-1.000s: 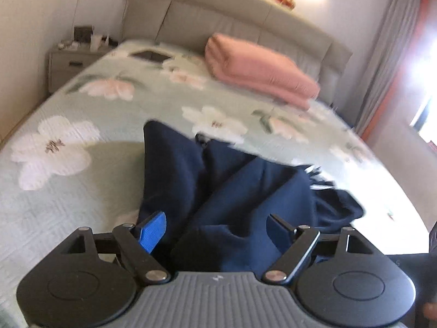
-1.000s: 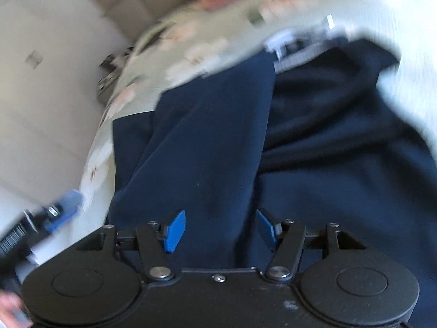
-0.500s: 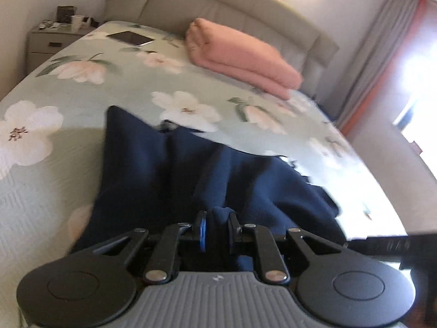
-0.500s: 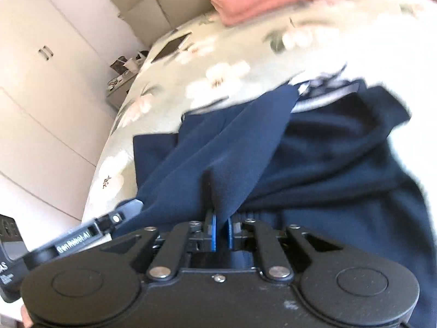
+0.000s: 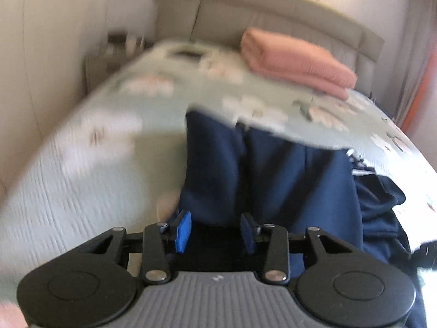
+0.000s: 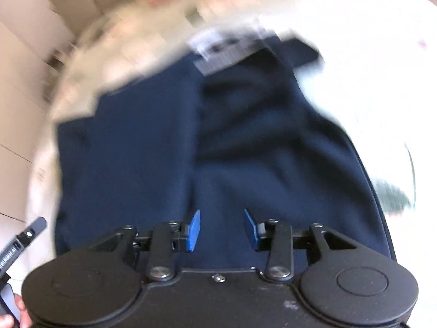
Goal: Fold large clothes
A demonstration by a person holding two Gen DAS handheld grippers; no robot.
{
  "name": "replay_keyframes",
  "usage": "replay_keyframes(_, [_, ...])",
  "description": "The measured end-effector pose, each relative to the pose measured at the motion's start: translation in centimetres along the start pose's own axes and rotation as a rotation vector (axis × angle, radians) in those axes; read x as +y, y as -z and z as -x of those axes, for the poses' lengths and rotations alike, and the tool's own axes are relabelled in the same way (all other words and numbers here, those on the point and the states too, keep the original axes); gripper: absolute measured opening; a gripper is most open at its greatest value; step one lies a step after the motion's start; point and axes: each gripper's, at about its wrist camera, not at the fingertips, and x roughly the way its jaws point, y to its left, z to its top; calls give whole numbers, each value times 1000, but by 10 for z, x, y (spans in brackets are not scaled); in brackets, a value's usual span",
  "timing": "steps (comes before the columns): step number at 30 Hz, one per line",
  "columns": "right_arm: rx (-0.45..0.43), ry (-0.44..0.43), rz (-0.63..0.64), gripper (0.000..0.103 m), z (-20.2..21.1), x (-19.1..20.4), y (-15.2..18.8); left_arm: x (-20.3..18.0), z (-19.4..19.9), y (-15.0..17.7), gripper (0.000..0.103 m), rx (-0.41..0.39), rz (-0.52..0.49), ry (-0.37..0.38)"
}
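Note:
A large navy blue garment [image 5: 273,169] lies on the bed, partly folded, with a striped white collar [image 5: 360,164] at its right. My left gripper [image 5: 215,232] is open and empty just above the garment's near edge. In the right wrist view the garment [image 6: 218,142] fills the middle, its striped collar [image 6: 221,54] at the far end. My right gripper [image 6: 221,228] is open and empty over the near hem. Both views are blurred by motion.
The bed has a pale green floral cover [image 5: 95,164]. A folded pink blanket [image 5: 295,60] lies by the grey headboard [image 5: 273,13]. A nightstand [image 5: 109,54] stands at the far left. The left gripper's tip [image 6: 24,237] shows in the right wrist view.
Half a second ago both grippers were shut on folds of the navy garment. Both have now opened and let it go, and the cloth lies flatter on the bed.

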Motion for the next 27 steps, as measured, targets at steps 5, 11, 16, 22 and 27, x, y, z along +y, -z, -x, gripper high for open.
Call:
replay_keyframes(5, [-24, -109, 83, 8, -27, 49, 11, -51, -20, -9, 49, 36, -158, 222])
replay_keyframes(11, [126, -116, 95, 0, -60, 31, 71, -17, -72, 40, 14, 257, 8, 296])
replay_keyframes(16, [132, -160, 56, 1, -23, 3, 81, 17, -32, 50, 17, 275, 78, 284])
replay_keyframes(22, [123, -119, 11, 12, 19, -33, 97, 61, 32, 73, 19, 312, 88, 213])
replay_keyframes(27, [121, -62, -60, 20, 49, -61, 113, 85, 66, 81, 27, 380, 157, 173])
